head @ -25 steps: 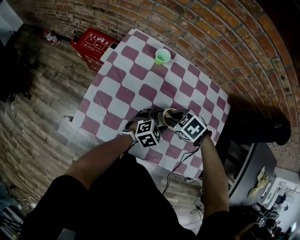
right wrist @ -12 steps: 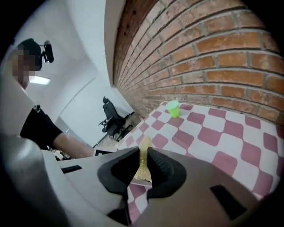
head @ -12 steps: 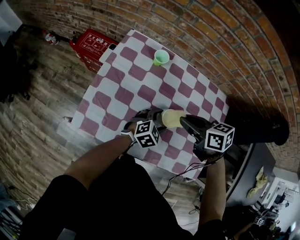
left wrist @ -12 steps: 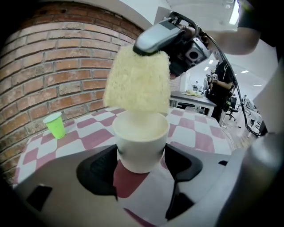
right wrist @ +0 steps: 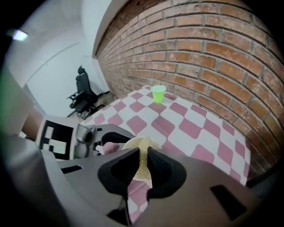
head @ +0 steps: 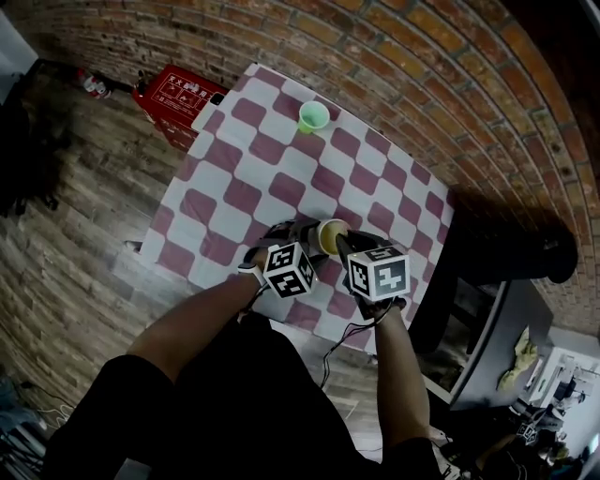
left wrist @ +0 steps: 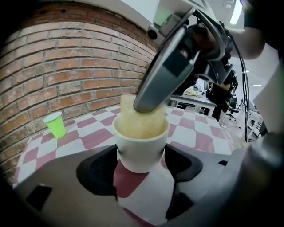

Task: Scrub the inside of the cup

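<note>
The left gripper (left wrist: 141, 160) clamps the cup (left wrist: 141, 148) between its fingers; the right gripper (right wrist: 143, 159) pinches a sponge (left wrist: 140, 123) that is inside it.

Read as an office or lab workroom with a staged corner, not a home. Logged a brick wall (head: 422, 56) from 12 to 3 o'clock, wood-plank floor (head: 75, 234) at 9, a checked table (head: 281, 159) between. Noted a red case (head: 178, 92) at 11 and a grey desk (head: 511, 328) at 4. Spotted, from the gripper views, a black office chair (right wrist: 84, 94), a plain white wall (right wrist: 57, 53), more desks (left wrist: 195, 95) and strip ceiling lights (left wrist: 235, 12).
</note>
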Available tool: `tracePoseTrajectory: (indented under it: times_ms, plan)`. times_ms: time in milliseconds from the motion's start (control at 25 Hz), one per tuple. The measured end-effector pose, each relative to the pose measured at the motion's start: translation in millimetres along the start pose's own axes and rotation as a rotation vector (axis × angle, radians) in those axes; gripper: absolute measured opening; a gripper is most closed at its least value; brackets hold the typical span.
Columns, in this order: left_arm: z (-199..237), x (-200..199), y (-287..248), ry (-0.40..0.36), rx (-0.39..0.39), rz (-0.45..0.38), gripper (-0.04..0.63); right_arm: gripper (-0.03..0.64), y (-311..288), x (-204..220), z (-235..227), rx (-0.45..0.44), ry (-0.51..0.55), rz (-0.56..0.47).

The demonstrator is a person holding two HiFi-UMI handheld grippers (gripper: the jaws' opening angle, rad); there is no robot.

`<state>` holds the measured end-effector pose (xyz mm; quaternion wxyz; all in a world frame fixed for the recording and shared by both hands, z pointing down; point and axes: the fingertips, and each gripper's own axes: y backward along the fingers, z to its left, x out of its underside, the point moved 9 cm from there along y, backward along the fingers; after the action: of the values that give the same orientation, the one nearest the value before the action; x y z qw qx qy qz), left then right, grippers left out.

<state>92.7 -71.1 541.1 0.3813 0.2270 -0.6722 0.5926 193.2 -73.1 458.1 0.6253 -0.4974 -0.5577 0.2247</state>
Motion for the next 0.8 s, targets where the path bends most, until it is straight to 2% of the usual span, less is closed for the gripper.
tracePoseTrajectory:
  times_ms: [80, 160, 280, 400, 520, 680, 800]
  plan:
    - [-0.1, 0.2, 0.4, 0.002, -0.001, 0.001, 0.330, 0.069, -14.3, 4.6, 0.8, 0.064, -0.059, 0.016]
    - [0.0, 0.1, 0.7, 0.002, -0.001, 0.003, 0.330, 0.069, -22.3, 7.5, 1.9, 0.072, -0.144, 0.005]
    - [0.3, -0.5, 0.9, 0.001, -0.001, 0.005, 0.330, 0.069, -22.9, 8.9, 2.8, -0.005, -0.297, -0.061]
    - [-0.1, -0.4, 0.7, 0.002, 0.003, 0.004, 0.330, 0.069, -4.2, 9.0, -1.0, -0.102, -0.441, -0.172]
    - [0.3, -0.1, 0.4, 0.002, 0.003, 0.003, 0.330, 0.069, 27.8, 5.6, -6.8, -0.166, -0.533, -0.294]
    - [0.3, -0.6, -0.4, 0.003, 0.004, 0.004, 0.330, 0.069, 70.0, -2.0, -14.7, -0.167, -0.553, -0.423]
    - [-0.1, -0.6, 0.0, 0.003, 0.004, 0.004, 0.330, 0.069, 79.0, -2.1, -10.4, -0.087, -0.466, -0.399]
